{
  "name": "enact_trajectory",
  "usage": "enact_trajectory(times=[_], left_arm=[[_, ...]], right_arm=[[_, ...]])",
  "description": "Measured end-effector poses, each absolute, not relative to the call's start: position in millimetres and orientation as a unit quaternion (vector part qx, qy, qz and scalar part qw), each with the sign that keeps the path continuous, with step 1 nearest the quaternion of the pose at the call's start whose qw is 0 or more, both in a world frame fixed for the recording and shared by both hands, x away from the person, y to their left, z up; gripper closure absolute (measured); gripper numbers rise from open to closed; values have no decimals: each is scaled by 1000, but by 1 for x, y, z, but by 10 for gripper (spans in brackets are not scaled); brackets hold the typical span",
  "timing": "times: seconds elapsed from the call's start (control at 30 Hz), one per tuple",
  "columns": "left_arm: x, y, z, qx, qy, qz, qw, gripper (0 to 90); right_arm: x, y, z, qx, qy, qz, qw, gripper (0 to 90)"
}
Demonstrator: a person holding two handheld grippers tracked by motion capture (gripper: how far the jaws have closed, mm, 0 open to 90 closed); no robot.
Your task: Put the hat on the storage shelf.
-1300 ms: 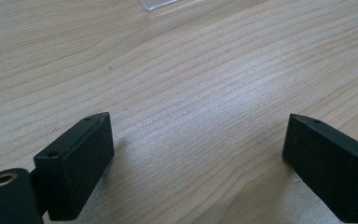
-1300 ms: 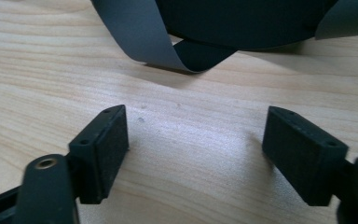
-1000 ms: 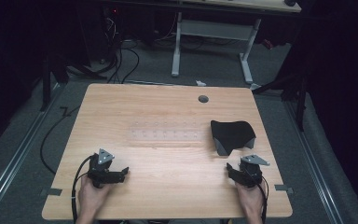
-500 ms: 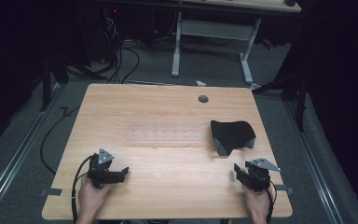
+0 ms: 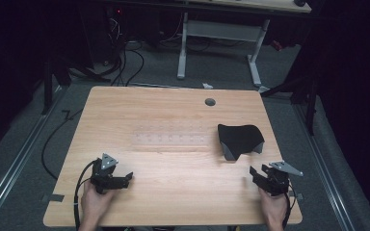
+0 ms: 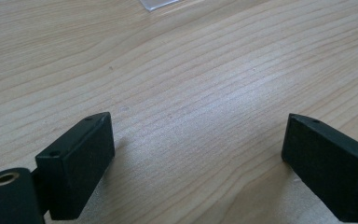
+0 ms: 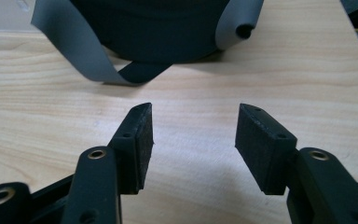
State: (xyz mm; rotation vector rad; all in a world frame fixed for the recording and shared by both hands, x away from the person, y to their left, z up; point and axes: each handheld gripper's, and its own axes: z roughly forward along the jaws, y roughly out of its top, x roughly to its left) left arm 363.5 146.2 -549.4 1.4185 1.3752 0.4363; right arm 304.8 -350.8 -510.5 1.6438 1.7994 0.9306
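Observation:
A black cap-like fabric piece (image 5: 238,139) with grey bands lies on the right half of the wooden table (image 5: 173,110). In the right gripper view the fabric piece (image 7: 154,28) sits just beyond the jaws, its grey band (image 7: 74,46) curling down to the wood. My right gripper (image 5: 260,172) is near the table's front right corner, a short way in front of the fabric. The right gripper (image 7: 193,112) is open; its jaws have just been opening, with only bare wood between them. My left gripper (image 5: 120,175) rests at the front left, and the left gripper (image 6: 196,126) is wide open over bare wood.
A clear plastic sheet (image 5: 171,141) lies flat mid-table; a corner of the sheet (image 6: 161,3) shows at the top of the left gripper view. A round cable hole (image 5: 210,102) is near the far edge. Another desk's legs (image 5: 183,43) and cables stand on the floor behind.
The right gripper has shifted to the right, toward the table's right edge and away from the fabric piece. The left gripper has stayed put.

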Motion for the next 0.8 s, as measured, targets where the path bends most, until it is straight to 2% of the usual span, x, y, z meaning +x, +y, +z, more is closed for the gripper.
enact_trajectory(times=[0.4,0.8], left_arm=[[363,146,-549,595,575,184,531,106],[363,146,-549,595,575,184,531,107]], right_arm=[[326,-362,-498,611,650,357,275,447],[354,-373,-492,627,641,356,264,442]])
